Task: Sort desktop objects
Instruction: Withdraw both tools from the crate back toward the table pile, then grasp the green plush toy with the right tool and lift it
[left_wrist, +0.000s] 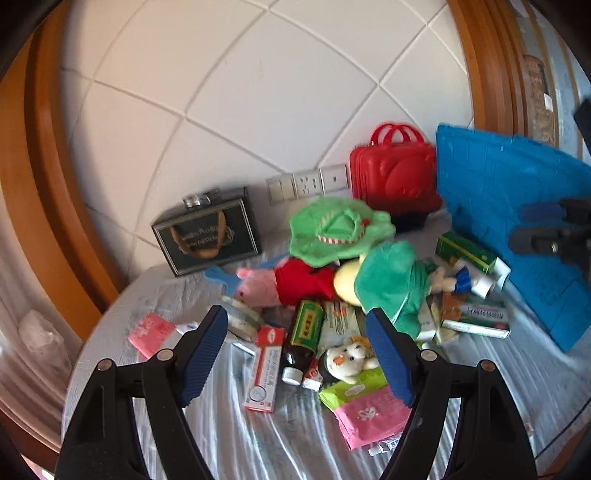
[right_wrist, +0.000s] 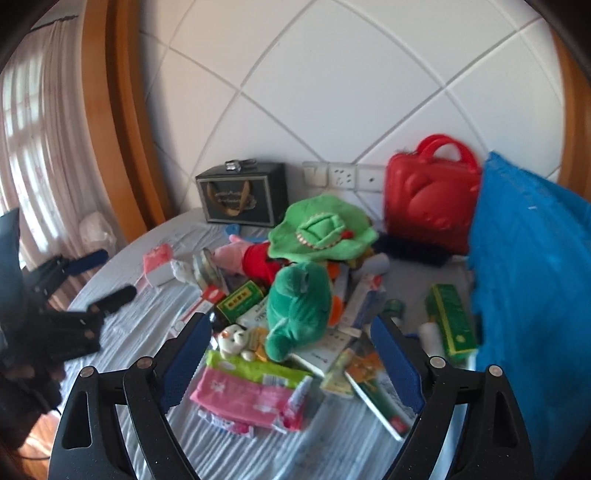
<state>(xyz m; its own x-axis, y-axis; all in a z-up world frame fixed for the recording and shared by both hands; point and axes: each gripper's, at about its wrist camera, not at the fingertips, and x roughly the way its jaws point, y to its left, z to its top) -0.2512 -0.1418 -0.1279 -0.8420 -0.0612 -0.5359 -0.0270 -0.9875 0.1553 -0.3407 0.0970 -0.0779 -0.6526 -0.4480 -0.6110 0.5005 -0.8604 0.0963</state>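
A heap of objects lies on a grey-clothed table (left_wrist: 229, 435): a green plush hat (left_wrist: 332, 230), a pink pig toy (left_wrist: 280, 286), a green plush toy (left_wrist: 391, 286), a brown medicine bottle (left_wrist: 303, 338), a small white plush (left_wrist: 347, 360), pink and green tissue packs (left_wrist: 364, 410) and medicine boxes (left_wrist: 467, 251). My left gripper (left_wrist: 297, 352) is open above the near side of the heap, over the bottle. My right gripper (right_wrist: 290, 363) is open above the green plush toy (right_wrist: 297, 308) and tissue packs (right_wrist: 251, 391). Each gripper shows in the other's view, the right (left_wrist: 543, 229) and the left (right_wrist: 96, 280).
A red toy case (left_wrist: 393, 175) and a dark gift box (left_wrist: 208, 232) stand against the white tiled wall with sockets (left_wrist: 308, 182). A blue basket (left_wrist: 517, 218) stands at the right. A pink packet (left_wrist: 151, 332) lies at the left. Wooden frame and curtains lie beyond the table.
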